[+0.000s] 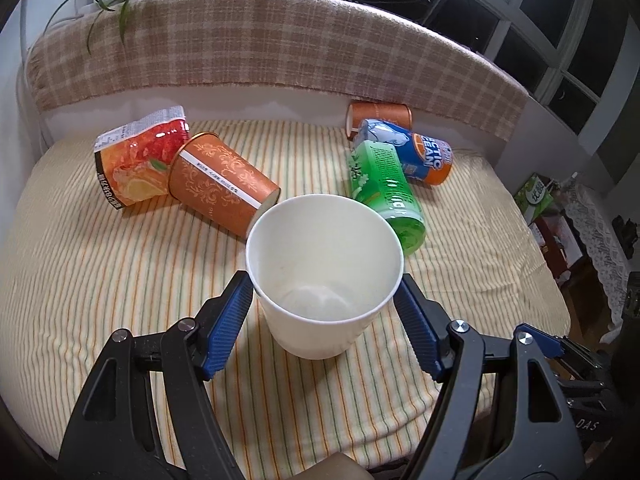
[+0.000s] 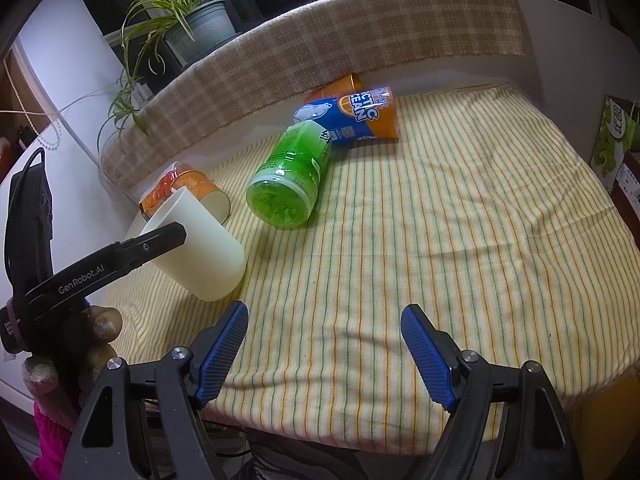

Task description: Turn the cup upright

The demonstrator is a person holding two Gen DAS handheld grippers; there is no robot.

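Up close, we see the left gripper [image 1: 324, 284] clasping the white cup [image 1: 322, 276] at its rim, mouth tilted toward us. From the right, our right gripper [image 2: 324, 316] hovers open, low over the striped cloth [image 2: 460, 220]; cup [image 2: 200, 248] tilted at left.

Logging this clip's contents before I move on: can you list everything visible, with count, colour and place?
Paper cup: 1, white, tilted between the left tool's pads, front centre.
Patterned cup: 1, orange, on its side, left of the white cup.
Fruit-print cup: 1, red and orange, crumpled, far left.
Plain cup: 1, orange, on its side by the back edge.
Arctic Ocean cup: 1, blue and orange, lying at back right.
Plastic bottle: 1, green, lying mid-table.
Tablecloth: 1, yellow striped, covering the table.
Plaid cloth: 1, beige, along the back.
Potted plant: 1, green, behind.
Left tool: black, blue pads, holding the white cup.
Right tool: open, empty.
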